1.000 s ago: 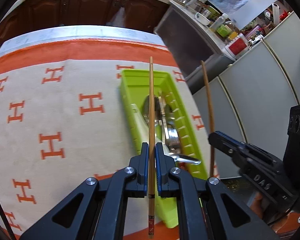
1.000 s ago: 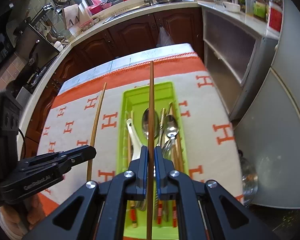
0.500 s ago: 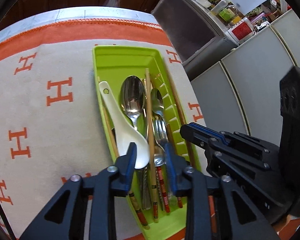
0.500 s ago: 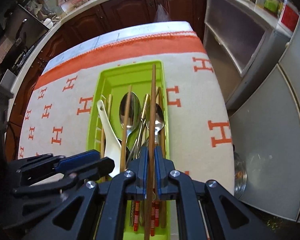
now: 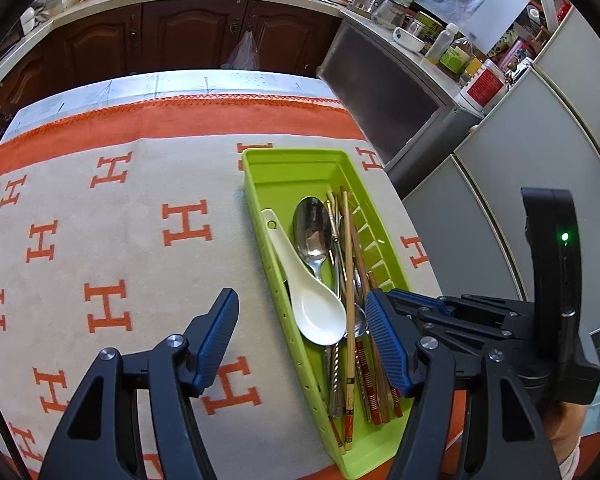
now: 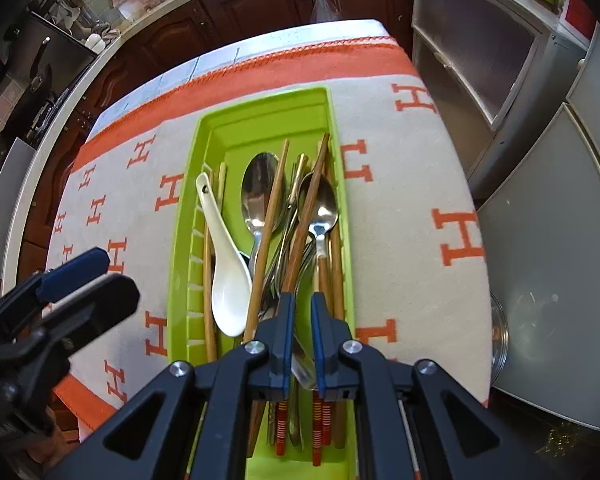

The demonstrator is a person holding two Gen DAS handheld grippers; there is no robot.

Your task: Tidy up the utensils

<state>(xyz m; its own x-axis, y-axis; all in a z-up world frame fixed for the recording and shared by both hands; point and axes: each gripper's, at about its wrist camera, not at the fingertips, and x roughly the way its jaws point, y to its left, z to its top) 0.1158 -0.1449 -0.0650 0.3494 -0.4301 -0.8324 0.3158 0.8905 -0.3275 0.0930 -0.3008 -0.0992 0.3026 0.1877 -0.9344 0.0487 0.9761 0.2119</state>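
Status of sort: the green tray (image 5: 292, 152) lies on the H-patterned cloth (image 5: 140, 248), directly under and ahead of both tongs, and all utensils in view are inside it. Contents noted: a white soup spoon (image 5: 312, 304) just below the left tongs (image 5: 300, 294), a steel spoon (image 5: 312, 228) ahead of them, a second steel spoon (image 6: 320, 204), fork tines, and several chopsticks with red-banded ends lying lengthwise. The left tongs are spread wide, their jaws having just been opening; nothing is pinched, and the tray's contents are seen through the gap. A light chopstick (image 5: 350, 320) rests in the tray just inside the right-hand finger, judged released. The right tongs (image 6: 301, 296) are only narrowly parted; no utensil is seen pressed between the pads. A dark chopstick (image 6: 306, 212) runs forward from behind the left-hand finger, its near end hidden, so full release cannot be confirmed. No loose utensil is seen on the cloth beside either pair. Task is judged nearly complete; withdrawal remains, perhaps some straightening of crossed chopsticks.
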